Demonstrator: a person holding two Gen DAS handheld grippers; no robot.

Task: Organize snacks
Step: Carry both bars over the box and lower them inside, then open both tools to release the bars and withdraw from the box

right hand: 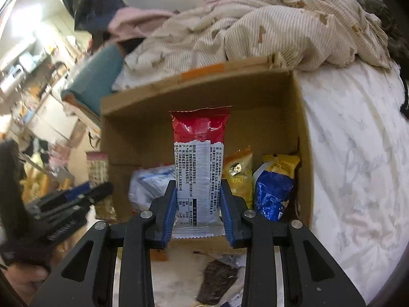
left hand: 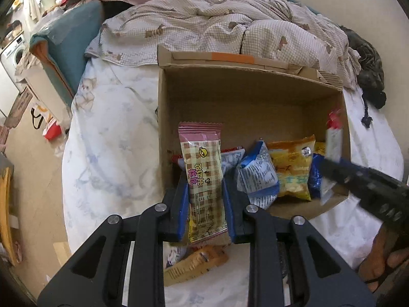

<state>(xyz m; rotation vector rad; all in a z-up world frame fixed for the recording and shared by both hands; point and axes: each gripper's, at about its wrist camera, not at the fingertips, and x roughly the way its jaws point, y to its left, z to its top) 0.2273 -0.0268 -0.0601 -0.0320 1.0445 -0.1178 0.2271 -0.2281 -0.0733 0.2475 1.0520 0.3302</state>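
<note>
An open cardboard box (left hand: pixel 230 94) lies on the bed, also in the right wrist view (right hand: pixel 127 130). It holds several snack packets: blue-white (left hand: pixel 258 176), yellow (left hand: pixel 294 168), dark blue (right hand: pixel 273 192). My left gripper (left hand: pixel 205 186) is shut on a pink checked snack bar (left hand: pixel 203 176), held upright at the box's near left corner. My right gripper (right hand: pixel 198 189) is shut on a red and white snack packet (right hand: pixel 198 158), held upright over the box's near edge. The right gripper shows blurred in the left wrist view (left hand: pixel 363 181).
A yellow-orange packet (left hand: pixel 196 263) and a dark packet (right hand: pixel 217 281) lie on the white sheet (left hand: pixel 110 140) in front of the box. A crumpled checked quilt (left hand: pixel 217 25) lies behind the box. The bed's edge and floor clutter are to the left.
</note>
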